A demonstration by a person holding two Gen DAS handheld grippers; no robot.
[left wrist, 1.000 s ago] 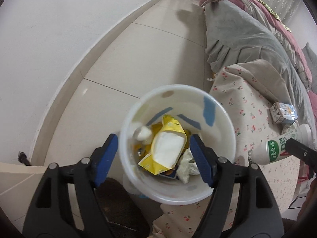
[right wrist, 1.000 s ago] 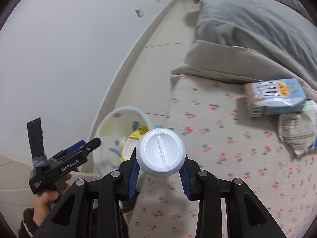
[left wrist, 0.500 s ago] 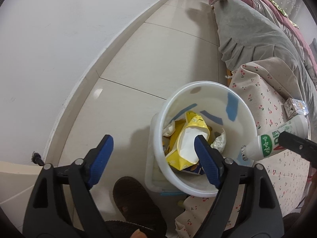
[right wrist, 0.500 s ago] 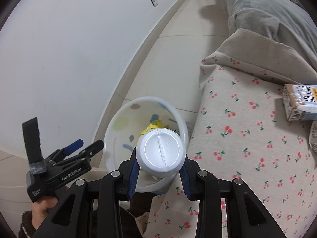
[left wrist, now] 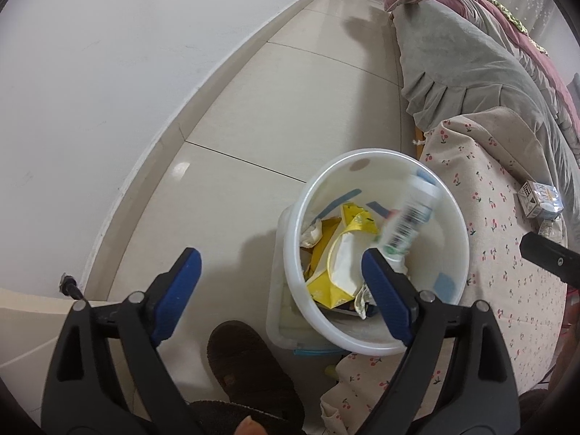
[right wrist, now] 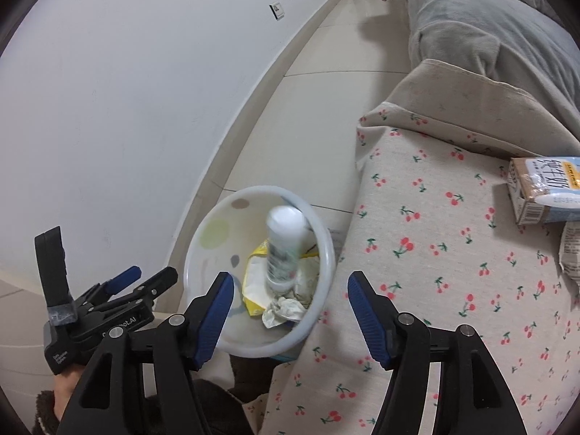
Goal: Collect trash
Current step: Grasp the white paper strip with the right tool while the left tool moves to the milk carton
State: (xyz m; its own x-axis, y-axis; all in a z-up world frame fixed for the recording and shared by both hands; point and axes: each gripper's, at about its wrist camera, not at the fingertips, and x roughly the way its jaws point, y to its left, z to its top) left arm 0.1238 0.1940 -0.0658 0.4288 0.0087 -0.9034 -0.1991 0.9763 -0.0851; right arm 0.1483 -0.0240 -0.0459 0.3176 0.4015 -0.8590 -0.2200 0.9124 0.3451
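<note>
One blurred bottle (right wrist: 284, 250) seemingly beyond right gripper (right wrist: 288, 313)

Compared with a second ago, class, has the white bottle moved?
Yes. The white bottle has left the right hand-held gripper, whose jaws have just been opening, and now shows blurred inside the white bin, beside the cherry-print cloth.

A cherry-print bed cover (right wrist: 435, 253) carries a milk carton (right wrist: 540, 192); the white bin (left wrist: 455, 286) stands on the tiled floor (left wrist: 290, 108).
</note>
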